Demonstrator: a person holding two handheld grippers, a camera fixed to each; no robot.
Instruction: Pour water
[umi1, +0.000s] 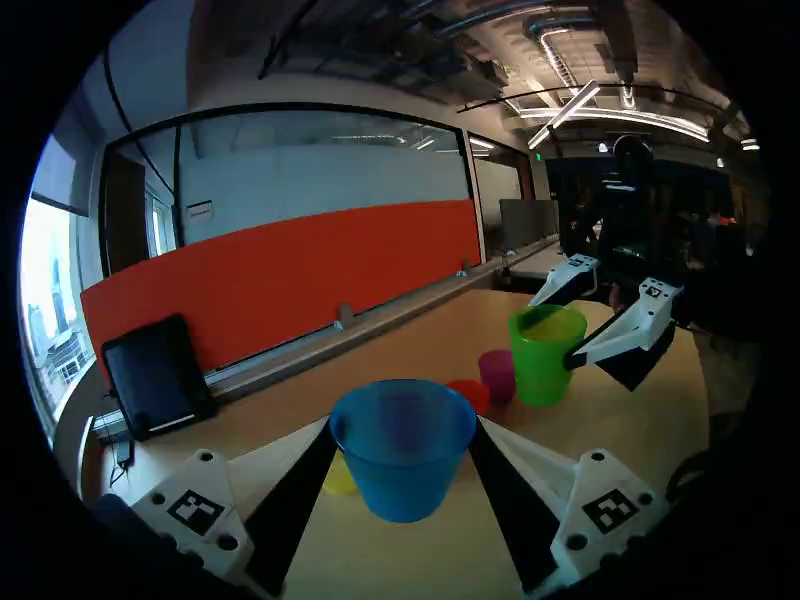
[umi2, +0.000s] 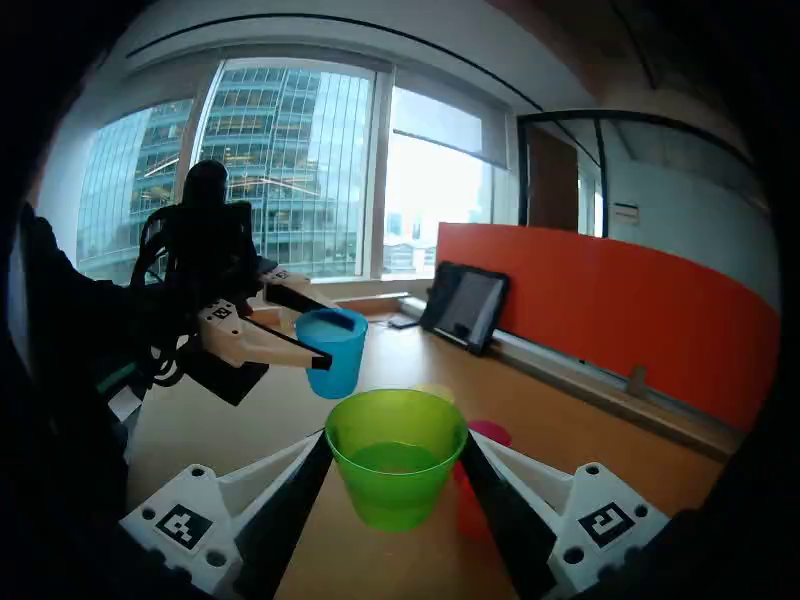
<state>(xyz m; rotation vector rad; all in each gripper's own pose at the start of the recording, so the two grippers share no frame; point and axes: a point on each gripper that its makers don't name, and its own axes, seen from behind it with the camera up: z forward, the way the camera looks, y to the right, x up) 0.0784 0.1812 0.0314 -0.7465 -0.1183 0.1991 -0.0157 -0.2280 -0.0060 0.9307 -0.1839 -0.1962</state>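
- Pinching upright blue cup (umi1: 403, 465) in left hand-held gripper (umi1: 403, 430), lower centre.
- Pinching upright green cup (umi2: 397, 475) in right hand-held gripper (umi2: 397, 440), lower centre.
- Finding green cup right of centre in left gripper view, beyond blue cup, rims well apart.

A wooden table (umi1: 600, 432) bears a red cup (umi1: 468, 392), purple cup (umi1: 497, 375), yellow cup (umi1: 338, 478) and a tablet (umi1: 158, 375).

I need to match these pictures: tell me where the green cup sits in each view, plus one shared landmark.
Left gripper view: green cup right of centre, in the farther right gripper, beyond the blue cup.
Right gripper view: green cup low centre, gripped by the right gripper.
Shared landmark: the orange wall panel.
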